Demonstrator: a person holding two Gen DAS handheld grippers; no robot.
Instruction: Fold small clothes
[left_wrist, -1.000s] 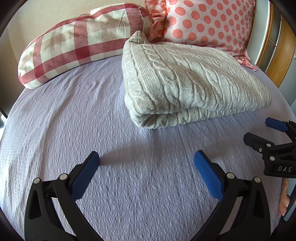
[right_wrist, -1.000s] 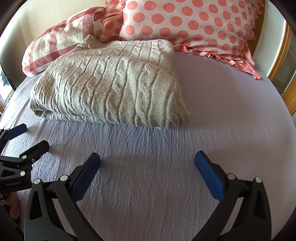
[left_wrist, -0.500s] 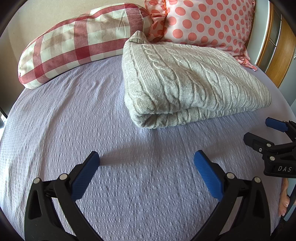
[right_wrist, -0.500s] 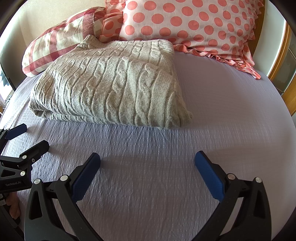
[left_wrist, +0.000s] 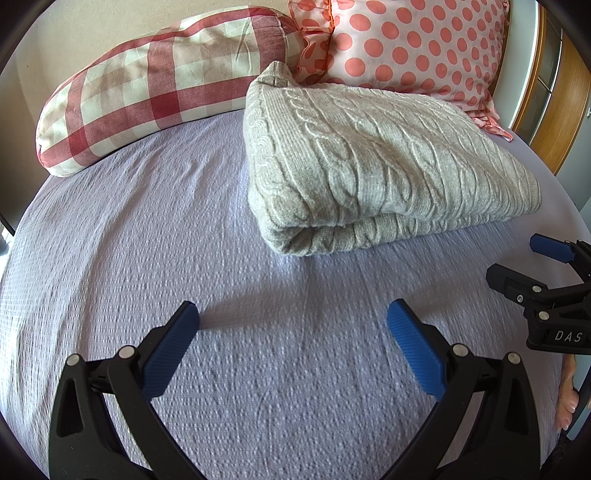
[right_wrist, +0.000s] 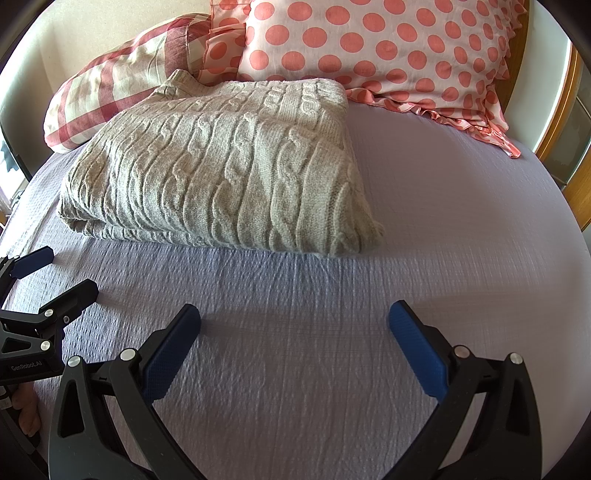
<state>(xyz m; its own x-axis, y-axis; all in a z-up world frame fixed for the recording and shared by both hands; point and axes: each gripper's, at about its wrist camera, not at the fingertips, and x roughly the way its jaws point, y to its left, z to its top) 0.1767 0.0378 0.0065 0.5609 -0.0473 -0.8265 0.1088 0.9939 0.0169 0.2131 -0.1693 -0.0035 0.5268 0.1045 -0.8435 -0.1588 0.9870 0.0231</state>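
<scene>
A grey cable-knit sweater (left_wrist: 376, 162) lies folded in a thick rectangle on the lilac bed sheet (left_wrist: 147, 236). It also shows in the right wrist view (right_wrist: 221, 173). My left gripper (left_wrist: 293, 332) is open and empty, hovering over bare sheet a short way in front of the sweater's near left corner. My right gripper (right_wrist: 293, 332) is open and empty, over bare sheet in front of the sweater's near right corner. Each gripper shows in the other's view, the right one (left_wrist: 517, 262) and the left one (right_wrist: 55, 273), both open.
A red-and-white checked pillow (left_wrist: 159, 92) and a pink polka-dot pillow (left_wrist: 406, 48) lean at the head of the bed behind the sweater. A wooden frame (left_wrist: 554, 122) stands at the far right. The sheet (right_wrist: 461, 221) right of the sweater is bare.
</scene>
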